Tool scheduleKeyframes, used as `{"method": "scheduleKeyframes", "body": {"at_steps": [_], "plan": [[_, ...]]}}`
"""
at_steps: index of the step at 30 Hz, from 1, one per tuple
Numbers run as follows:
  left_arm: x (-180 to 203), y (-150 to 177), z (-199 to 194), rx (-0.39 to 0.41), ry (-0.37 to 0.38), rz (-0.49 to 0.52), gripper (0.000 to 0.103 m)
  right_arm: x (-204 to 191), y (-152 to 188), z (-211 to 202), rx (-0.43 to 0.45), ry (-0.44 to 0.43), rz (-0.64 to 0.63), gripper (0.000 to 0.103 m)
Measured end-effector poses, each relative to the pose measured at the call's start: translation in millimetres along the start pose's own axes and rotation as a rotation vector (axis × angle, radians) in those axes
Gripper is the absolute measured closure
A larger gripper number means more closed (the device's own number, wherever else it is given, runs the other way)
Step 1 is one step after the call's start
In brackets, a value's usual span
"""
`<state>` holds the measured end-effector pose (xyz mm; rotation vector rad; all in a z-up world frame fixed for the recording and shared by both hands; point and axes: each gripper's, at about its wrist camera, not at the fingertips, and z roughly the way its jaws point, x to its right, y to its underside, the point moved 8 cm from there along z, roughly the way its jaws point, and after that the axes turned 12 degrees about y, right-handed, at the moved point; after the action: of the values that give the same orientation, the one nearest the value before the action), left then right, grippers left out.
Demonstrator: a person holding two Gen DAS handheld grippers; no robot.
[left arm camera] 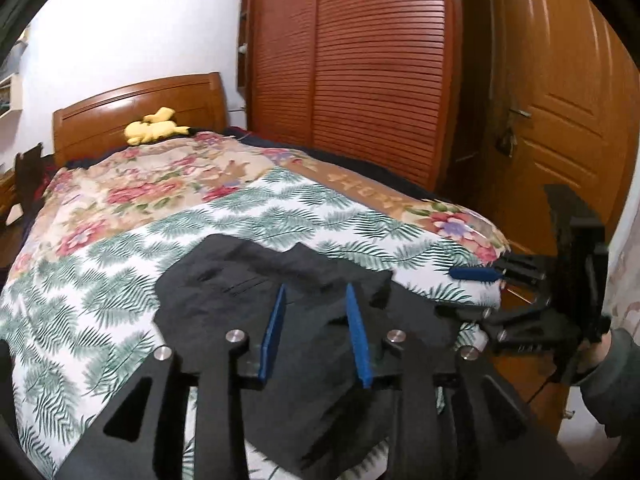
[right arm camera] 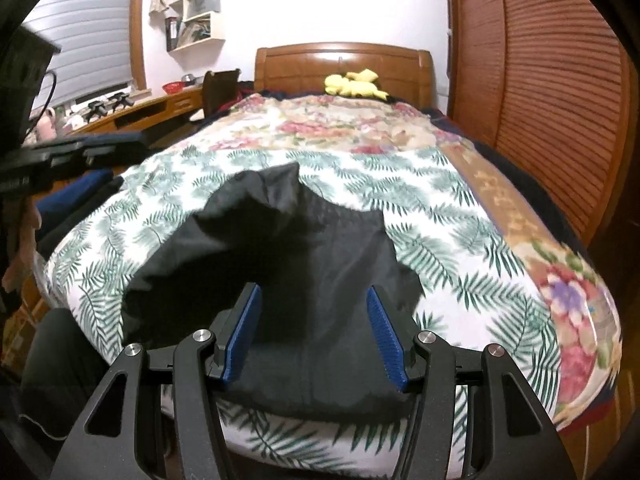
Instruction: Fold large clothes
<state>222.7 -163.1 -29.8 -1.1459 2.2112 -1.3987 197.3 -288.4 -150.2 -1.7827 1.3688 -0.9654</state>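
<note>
The left tool [left arm camera: 316, 332] hangs nearest, its blue pads [left arm camera: 273, 332] apart above the single black garment [left arm camera: 256, 292], gripping nothing. The right tool [right arm camera: 316, 336] also stands apart and empty over that garment, which lies folded on the fern-print sheet [right arm camera: 460, 216] at the foot of the bed [right arm camera: 344, 60]. One yellow plush toy [right arm camera: 354, 82] rests by the headboard.

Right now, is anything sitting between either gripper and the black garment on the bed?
Nothing visible. The black garment lies on the leaf-print cover directly under the open left gripper and open right gripper.
</note>
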Motion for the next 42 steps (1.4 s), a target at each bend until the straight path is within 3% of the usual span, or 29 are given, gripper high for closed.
{"method": "scheduleKeyframes", "body": {"at_steps": [10, 18, 31, 42], "plan": [[-40, 45, -42, -0.002, -0.098, -0.033, 0.070, -37, -52, 6, 0.061, -0.066, -0.017, 0.047], [-61, 72, -75, 0.024, -0.156, -0.066, 0.069, -72, -69, 29, 0.019, -0.096, -0.086, 0.047], [-83, 107, -108, 0.049, -0.212, -0.121, 0.068, -71, -35, 62, -0.160, -0.108, -0.137, 0.047], [-86, 111, -115, 0.065, -0.214, -0.134, 0.067, -63, -12, 79, -0.269, -0.155, -0.096, 0.047]]}}
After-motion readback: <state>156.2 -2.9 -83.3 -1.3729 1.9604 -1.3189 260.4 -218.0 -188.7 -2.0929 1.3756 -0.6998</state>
